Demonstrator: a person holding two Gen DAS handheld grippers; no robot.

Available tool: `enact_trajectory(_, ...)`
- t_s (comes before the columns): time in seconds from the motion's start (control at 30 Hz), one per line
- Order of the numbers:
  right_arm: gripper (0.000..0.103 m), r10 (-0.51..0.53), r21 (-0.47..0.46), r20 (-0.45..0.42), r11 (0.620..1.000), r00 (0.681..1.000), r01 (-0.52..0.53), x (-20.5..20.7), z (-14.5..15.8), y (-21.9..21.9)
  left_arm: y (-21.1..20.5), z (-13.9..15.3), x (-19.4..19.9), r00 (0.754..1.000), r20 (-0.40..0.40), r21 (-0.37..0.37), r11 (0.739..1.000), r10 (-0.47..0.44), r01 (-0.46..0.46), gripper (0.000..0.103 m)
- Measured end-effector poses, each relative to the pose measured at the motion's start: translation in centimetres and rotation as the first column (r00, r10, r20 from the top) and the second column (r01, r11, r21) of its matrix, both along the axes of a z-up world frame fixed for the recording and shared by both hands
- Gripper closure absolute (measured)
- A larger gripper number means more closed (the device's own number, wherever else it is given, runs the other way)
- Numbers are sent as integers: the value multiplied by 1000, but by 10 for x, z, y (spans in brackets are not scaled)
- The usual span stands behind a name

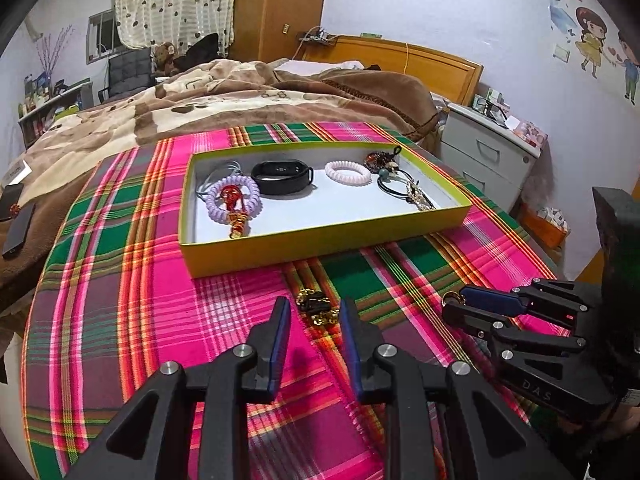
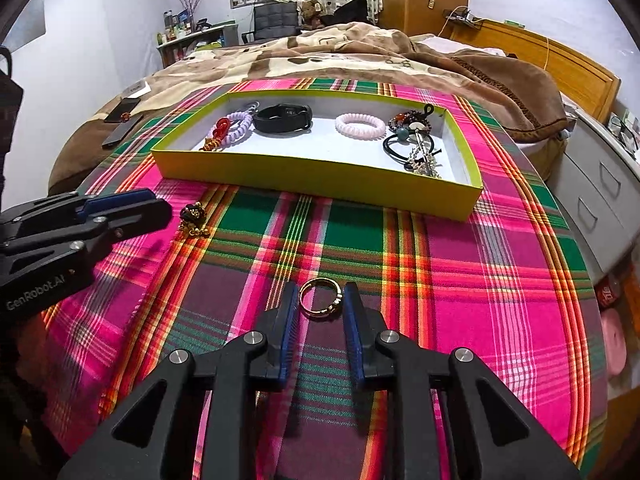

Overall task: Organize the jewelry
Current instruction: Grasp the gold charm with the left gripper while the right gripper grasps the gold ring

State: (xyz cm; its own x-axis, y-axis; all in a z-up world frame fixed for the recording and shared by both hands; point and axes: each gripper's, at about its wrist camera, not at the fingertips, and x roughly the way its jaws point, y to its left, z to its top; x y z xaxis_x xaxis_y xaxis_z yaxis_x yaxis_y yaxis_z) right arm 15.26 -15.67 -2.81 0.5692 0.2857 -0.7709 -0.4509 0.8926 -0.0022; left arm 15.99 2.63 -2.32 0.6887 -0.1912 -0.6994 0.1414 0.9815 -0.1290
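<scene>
On the plaid cloth a gold ring (image 2: 335, 305) lies flat between the blue pads of my right gripper (image 2: 321, 295), which touch it on both sides. The right gripper (image 1: 452, 307) also shows from the side, with the ring (image 1: 454, 297) peeking out at its tip. My left gripper (image 1: 314, 307) stands open, its tips either side of a black and gold trinket (image 1: 318, 309) without touching it. The trinket (image 2: 194, 218) lies just beyond the left gripper (image 2: 160, 205). Behind them, a yellow tray (image 1: 320, 242) (image 2: 312, 184) holds coil hair ties, a black wristband and beaded pieces.
The round table's plaid cloth (image 2: 440, 272) curves away at both sides. A bed with a brown blanket (image 1: 240, 100) lies behind the tray. A white drawer unit (image 1: 484, 160) stands at the right. Two dark phones (image 2: 122, 124) rest on the blanket to the left.
</scene>
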Motion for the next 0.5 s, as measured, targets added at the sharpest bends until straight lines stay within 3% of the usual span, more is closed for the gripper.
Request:
enact_trajectory(0.07,80,0,8,-2,1000,1000,0,-1,1,-2,-3,-2,2,1000,-10,1,1000,-13,13,70)
enact_trajectory(0.5,80,-17,38,-2,999,1000,18,-1,4,-14,-13,-17,22,995,-103,36,999,6,-2,70)
